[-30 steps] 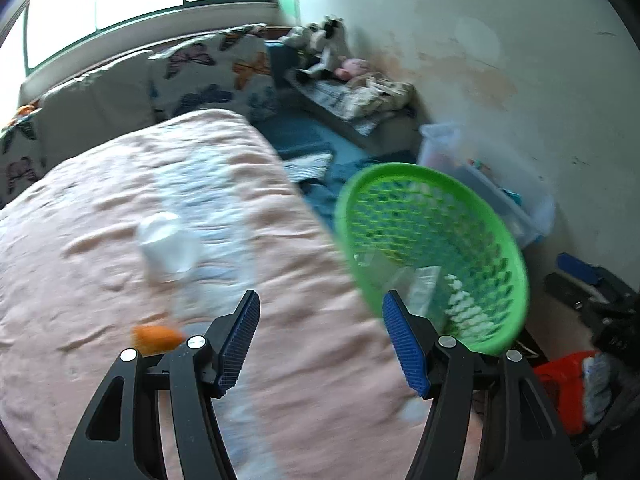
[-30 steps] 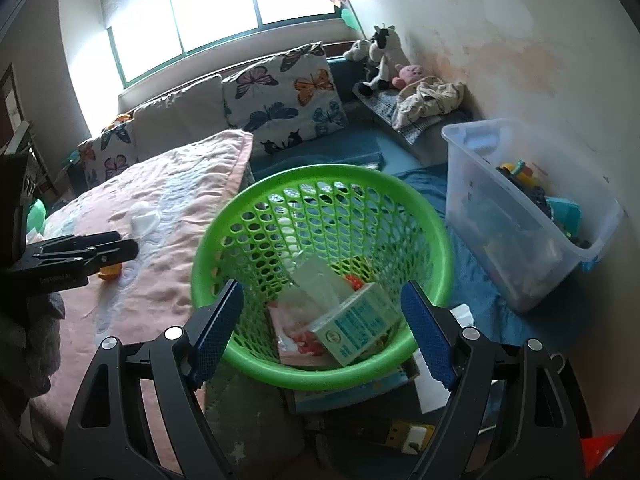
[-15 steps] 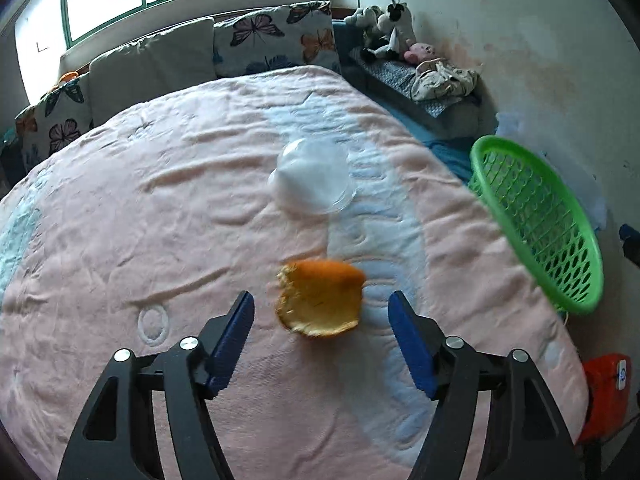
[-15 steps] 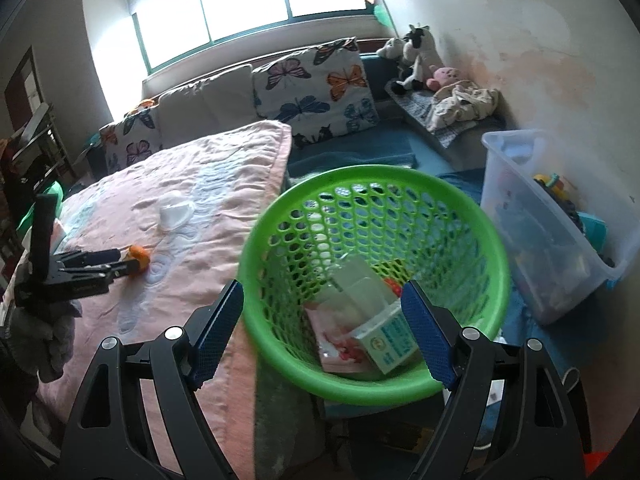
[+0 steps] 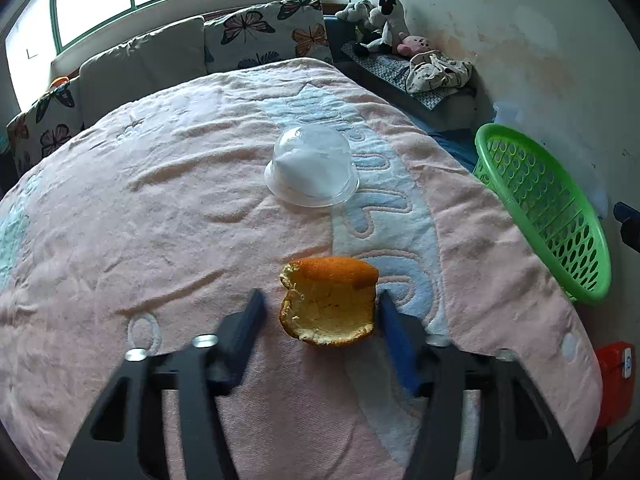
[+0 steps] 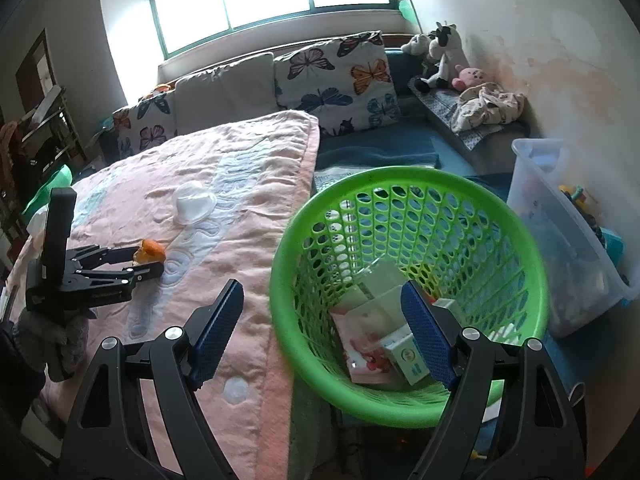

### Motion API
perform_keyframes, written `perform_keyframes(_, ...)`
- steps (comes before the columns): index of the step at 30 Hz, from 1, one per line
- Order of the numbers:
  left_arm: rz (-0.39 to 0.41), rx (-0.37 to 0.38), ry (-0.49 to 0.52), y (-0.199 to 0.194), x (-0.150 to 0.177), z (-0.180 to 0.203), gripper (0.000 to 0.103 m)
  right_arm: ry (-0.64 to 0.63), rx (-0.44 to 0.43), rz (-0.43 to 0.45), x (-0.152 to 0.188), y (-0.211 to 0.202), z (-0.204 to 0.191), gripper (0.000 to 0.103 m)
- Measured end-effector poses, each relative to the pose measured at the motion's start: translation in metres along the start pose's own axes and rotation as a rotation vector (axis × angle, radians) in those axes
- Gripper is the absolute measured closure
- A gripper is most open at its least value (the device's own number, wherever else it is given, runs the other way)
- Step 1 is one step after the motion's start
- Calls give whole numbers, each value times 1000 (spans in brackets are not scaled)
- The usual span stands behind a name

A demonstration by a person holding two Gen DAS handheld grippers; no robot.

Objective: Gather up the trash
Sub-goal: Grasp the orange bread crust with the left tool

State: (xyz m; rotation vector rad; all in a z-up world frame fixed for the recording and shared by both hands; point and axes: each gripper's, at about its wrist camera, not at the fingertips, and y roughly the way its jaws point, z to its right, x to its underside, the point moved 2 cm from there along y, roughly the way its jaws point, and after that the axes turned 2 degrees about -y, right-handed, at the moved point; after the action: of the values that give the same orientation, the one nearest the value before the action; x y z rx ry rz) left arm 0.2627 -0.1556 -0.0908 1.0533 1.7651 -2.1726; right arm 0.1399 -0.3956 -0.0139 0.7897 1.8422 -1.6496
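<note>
An orange peel lies on the pink blanket, between the fingers of my left gripper. Those jaws are closing; the right pad is almost at the peel, the left pad still stands clear of it. The right wrist view shows the same gripper straddling the peel. A clear plastic dome cup sits upturned farther up the bed. The green basket stands beside the bed with cartons and wrappers inside. My right gripper hovers open over the basket's near rim, holding nothing.
A clear storage bin with toys stands right of the basket. Butterfly pillows and stuffed animals line the far side. A red object lies on the floor past the bed edge. A gloved hand holds the left gripper.
The left gripper swung from the basket to the bed, came down around the orange peel, and its jaws have narrowed. The right gripper drifted left, so the basket sits farther right in its view.
</note>
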Motion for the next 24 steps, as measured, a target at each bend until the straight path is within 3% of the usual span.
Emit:
perform_keyframes(8,13,20,-11,-9,-1,0,72,-8,-10,3,-2,-1,-5,22)
perform_keyframes(17,40,29,-27,-31,3,-2,76,-14,-42,3,-10,3,-14,22)
perform_keyframes(24,79,35,-82,-57,3,-21,76,-69,-115,-5,-33,24,-50,22)
